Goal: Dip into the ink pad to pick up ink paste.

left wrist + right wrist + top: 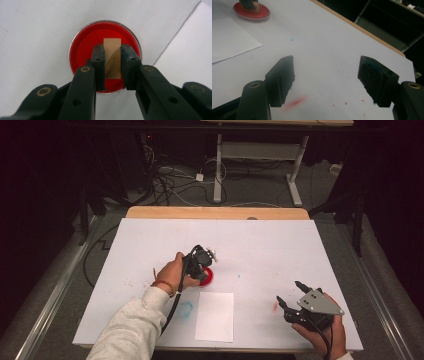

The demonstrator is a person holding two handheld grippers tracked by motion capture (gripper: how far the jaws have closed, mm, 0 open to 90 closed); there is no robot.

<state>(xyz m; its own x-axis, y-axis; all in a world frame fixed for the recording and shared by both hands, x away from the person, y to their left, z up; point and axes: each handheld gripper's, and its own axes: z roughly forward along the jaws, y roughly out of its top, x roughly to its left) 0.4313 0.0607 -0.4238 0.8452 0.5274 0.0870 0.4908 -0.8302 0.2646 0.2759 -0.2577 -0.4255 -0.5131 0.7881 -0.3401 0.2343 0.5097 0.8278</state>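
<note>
**Stamp pressed into the red ink pad**

The left hand-held gripper [112,53] is clenched on a small wooden block [112,58], seemingly a stamp, and holds it upright on the round red ink pad [82,50] near the middle of the white worktop [270,245]. The step in hand looks like inking the stamp. Next, the block must be lifted straight off the pad and carried to the white sheet of paper [215,316] lying just beside it, nearer the person, then pressed flat. Whether the block's face actually touches the ink is hard to tell from here.

The left hand [172,272] reaches forward, pointing its gripper down at the pad. The right hand-held gripper [289,295] rests low at the near right edge, jaws released and wide apart, grasping nothing, above a red smear [295,102].
</note>
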